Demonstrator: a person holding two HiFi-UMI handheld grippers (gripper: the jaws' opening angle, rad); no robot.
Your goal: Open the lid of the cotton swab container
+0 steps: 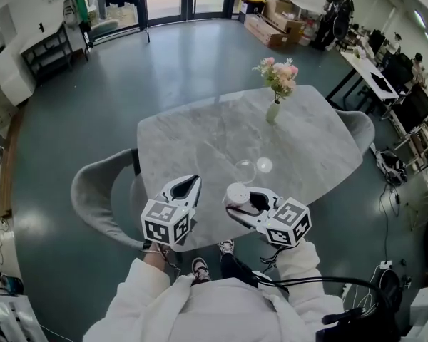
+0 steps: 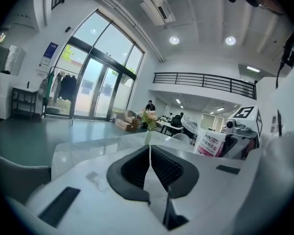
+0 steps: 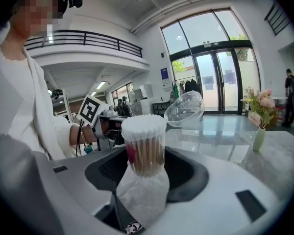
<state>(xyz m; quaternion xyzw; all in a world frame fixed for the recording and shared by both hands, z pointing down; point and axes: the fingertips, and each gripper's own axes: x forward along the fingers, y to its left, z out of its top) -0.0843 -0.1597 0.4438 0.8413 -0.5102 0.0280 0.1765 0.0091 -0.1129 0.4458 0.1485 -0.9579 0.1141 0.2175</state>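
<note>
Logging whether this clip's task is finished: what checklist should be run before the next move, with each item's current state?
1. Lid off the cotton swab container: ok. The clear lid lies on the table, and the container's top is uncovered.
2. Hold on the container: ok. The right gripper has its fingers clamped on it, and it stands upright.
3. Left gripper free: ok. Its fingers are together with nothing between them.
4. Room to set it down: ok. There is bare table ahead, and the flower vase stands far off.
5. Container resting on the table or lifted: cannot tell.
</note>
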